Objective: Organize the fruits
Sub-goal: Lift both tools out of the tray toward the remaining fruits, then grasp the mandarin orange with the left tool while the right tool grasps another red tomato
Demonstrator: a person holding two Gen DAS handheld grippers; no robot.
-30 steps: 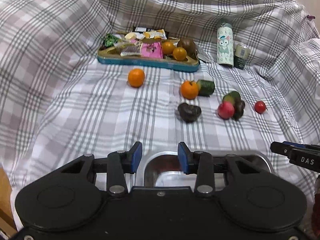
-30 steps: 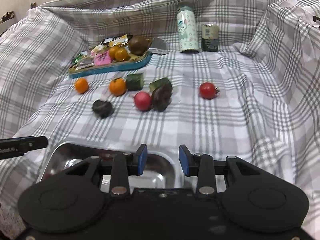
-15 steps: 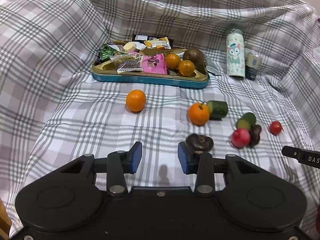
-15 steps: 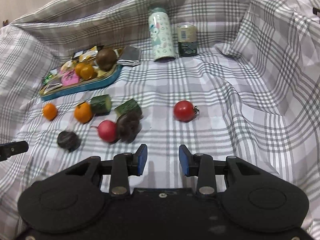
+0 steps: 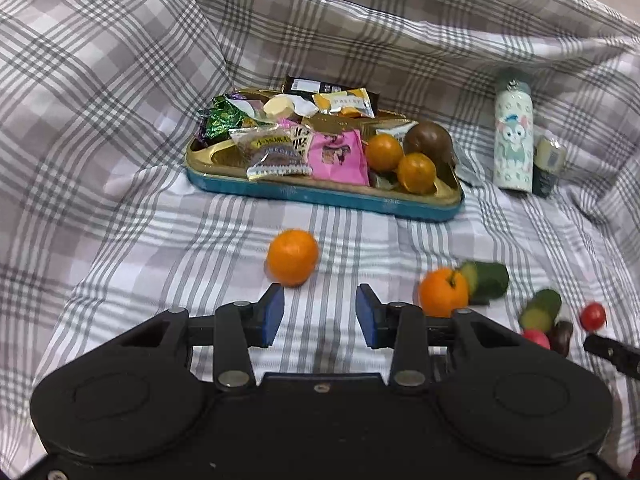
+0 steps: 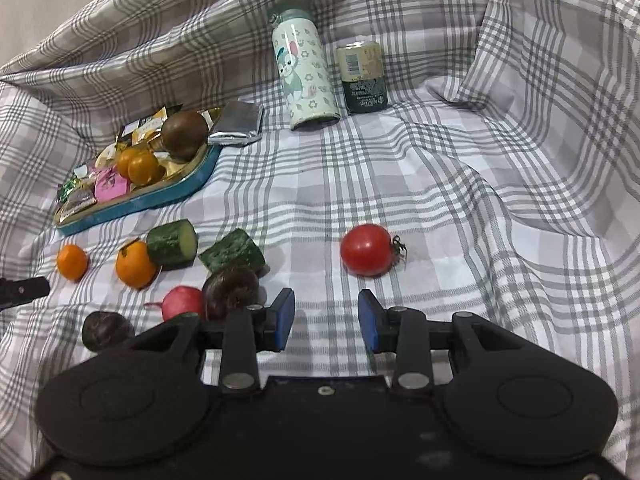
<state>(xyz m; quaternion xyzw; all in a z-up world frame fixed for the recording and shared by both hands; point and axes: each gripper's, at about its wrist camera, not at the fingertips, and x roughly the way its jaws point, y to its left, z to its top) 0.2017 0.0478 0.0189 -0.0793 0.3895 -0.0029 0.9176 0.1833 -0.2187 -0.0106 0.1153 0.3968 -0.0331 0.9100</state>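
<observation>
Loose fruit lies on a plaid cloth. In the left wrist view my left gripper (image 5: 320, 300) is open with nothing between its jaws, and a tangerine (image 5: 293, 257) sits just beyond its left finger. A stemmed tangerine (image 5: 443, 291) touches a cucumber piece (image 5: 486, 282) to the right. In the right wrist view my right gripper (image 6: 326, 312) is open and holds nothing, with a red tomato (image 6: 367, 250) just ahead. Left of it lie a radish (image 6: 182, 302), two dark fruits (image 6: 230, 292) (image 6: 106, 330) and two cucumber pieces (image 6: 172, 243) (image 6: 232, 254).
A teal-and-gold tray (image 5: 320, 196) at the back holds snack packets, two tangerines and a brown fruit. A cartoon bottle (image 6: 306, 72) and a can (image 6: 362, 78) stand behind, and a foil packet (image 6: 236, 124) lies by the tray. Cloth folds rise on all sides.
Both grippers have moved forward over the cloth toward the fruit. The steel tray that showed under the jaws a second ago has dropped out of view. Neither gripper's opening has changed.
</observation>
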